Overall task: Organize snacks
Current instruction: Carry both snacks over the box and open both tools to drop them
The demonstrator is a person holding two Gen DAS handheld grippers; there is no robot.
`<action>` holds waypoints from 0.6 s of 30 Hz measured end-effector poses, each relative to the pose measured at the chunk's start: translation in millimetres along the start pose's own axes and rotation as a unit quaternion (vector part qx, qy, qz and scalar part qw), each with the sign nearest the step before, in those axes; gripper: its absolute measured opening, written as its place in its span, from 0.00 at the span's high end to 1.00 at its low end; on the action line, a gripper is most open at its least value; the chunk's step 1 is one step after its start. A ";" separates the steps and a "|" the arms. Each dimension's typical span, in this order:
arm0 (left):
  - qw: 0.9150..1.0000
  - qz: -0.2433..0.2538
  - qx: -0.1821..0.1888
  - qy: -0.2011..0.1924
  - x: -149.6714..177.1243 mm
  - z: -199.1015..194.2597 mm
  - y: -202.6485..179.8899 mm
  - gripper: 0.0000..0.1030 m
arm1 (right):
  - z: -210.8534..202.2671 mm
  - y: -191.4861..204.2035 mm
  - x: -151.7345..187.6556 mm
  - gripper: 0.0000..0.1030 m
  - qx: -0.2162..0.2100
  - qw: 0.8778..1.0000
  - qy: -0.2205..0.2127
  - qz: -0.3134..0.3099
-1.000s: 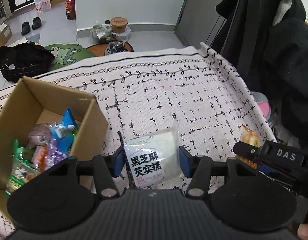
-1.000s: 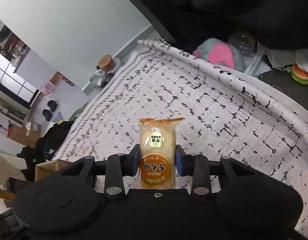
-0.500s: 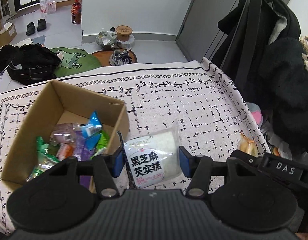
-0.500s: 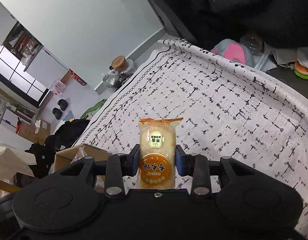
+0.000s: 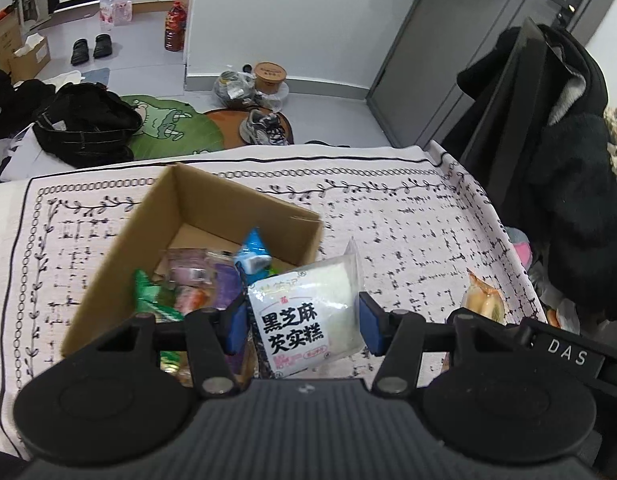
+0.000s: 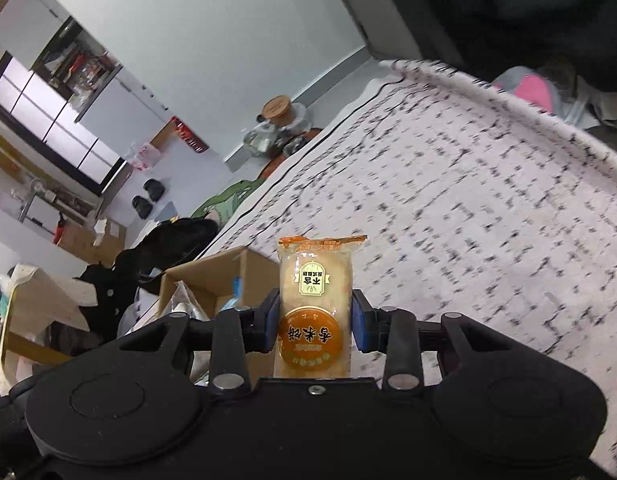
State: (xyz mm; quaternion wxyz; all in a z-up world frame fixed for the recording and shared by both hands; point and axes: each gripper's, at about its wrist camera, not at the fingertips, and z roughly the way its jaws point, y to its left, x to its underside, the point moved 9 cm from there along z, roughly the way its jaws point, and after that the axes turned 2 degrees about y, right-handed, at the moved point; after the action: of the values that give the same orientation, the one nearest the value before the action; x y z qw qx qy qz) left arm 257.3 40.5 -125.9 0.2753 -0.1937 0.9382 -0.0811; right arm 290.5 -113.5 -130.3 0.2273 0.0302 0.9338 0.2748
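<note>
Cardboard box point(image 5: 244, 210) ahead, one snack in each of my grippers.
Left gripper point(image 5: 302, 322) clamped on white sesame-cake packet point(image 5: 308, 312), hanging above the box's near right corner; box sits on the patterned cloth point(image 5: 408, 216), near its left edge, part-filled with snack packets point(image 5: 196, 280). Right gripper point(image 6: 315, 326) clamped on orange rice-cake packet point(image 6: 314, 280), upright, beside the box.
</note>
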 end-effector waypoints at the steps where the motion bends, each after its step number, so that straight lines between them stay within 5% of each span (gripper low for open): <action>1: 1.000 -0.003 -0.001 -0.001 -1.1 -1.9 6.0 0.47 | 1.6 5.3 2.1 0.66 -0.002 1.000 0.003 -0.001; 18: 0.998 -0.054 -0.007 -0.005 -10.0 -10.6 86.1 0.47 | 40.8 76.2 32.6 0.66 -0.008 0.998 0.042 -0.037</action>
State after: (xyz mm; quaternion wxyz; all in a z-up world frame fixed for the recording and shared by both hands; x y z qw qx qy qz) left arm 231.8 123.5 -134.4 0.2741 -0.2469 0.9253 -0.0879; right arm 274.1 -22.6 -133.8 0.1978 -0.0177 0.9407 0.2751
